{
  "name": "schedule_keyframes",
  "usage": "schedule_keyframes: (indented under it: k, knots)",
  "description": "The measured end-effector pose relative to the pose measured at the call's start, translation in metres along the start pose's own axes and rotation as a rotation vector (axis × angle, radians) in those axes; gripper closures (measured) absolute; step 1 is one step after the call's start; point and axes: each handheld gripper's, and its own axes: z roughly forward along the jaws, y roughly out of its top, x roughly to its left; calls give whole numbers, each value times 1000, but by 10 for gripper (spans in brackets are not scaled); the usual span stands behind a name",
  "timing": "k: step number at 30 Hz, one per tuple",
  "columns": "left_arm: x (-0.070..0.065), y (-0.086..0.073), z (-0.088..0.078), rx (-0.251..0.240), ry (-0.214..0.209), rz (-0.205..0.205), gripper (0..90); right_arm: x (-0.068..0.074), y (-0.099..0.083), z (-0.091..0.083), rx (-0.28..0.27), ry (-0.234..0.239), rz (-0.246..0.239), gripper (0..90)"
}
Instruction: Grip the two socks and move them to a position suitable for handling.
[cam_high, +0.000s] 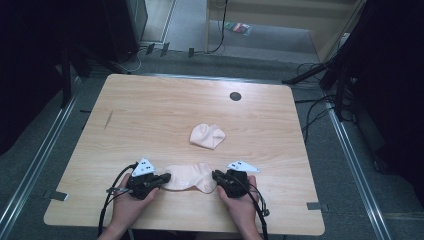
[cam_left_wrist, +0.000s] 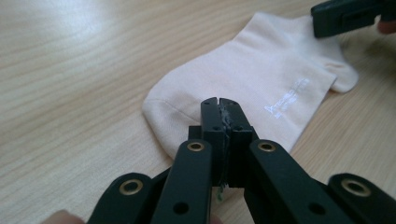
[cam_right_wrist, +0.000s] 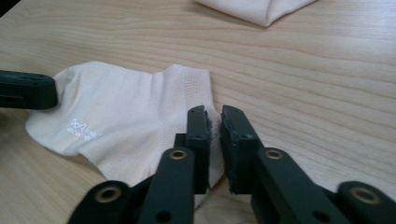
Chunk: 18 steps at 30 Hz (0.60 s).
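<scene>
A pale pink sock (cam_high: 189, 176) lies flat near the table's front edge, between my two grippers. My left gripper (cam_high: 165, 177) sits at its left end. In the left gripper view the jaws (cam_left_wrist: 218, 105) are pressed together over the sock's (cam_left_wrist: 261, 70) rounded end, and no fabric looks lifted. My right gripper (cam_high: 216, 175) is at the sock's right end. Its jaws (cam_right_wrist: 215, 116) stand a narrow gap apart at the edge of the sock (cam_right_wrist: 116, 107). A second pale sock (cam_high: 207, 136), bunched up, lies mid-table.
The wooden table (cam_high: 150, 110) has a dark round hole (cam_high: 235, 96) near its far edge. Black stands and cables (cam_high: 320, 107) surround the table on the floor. The bunched sock (cam_right_wrist: 261, 9) lies just beyond my right gripper.
</scene>
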Motion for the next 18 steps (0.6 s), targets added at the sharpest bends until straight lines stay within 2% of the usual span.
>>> schedule_keyframes:
  k: [9,11,15,17,18]
  knots:
    - [0,-1,-2,12,5,-1,900,-10,3,-14,12,-20,6,883]
    - [1,-1,-2,12,-7,-16,900,-12,2,-17,9,-36,8,885]
    - [3,-2,-2,3,-39,-54,900,-15,1,-19,4,-11,32,882]
    - [3,-2,-3,-4,-44,-50,900,-14,0,-18,7,5,29,847]
    - [4,-2,-4,-20,-63,-64,832,-14,1,-18,0,12,23,713]
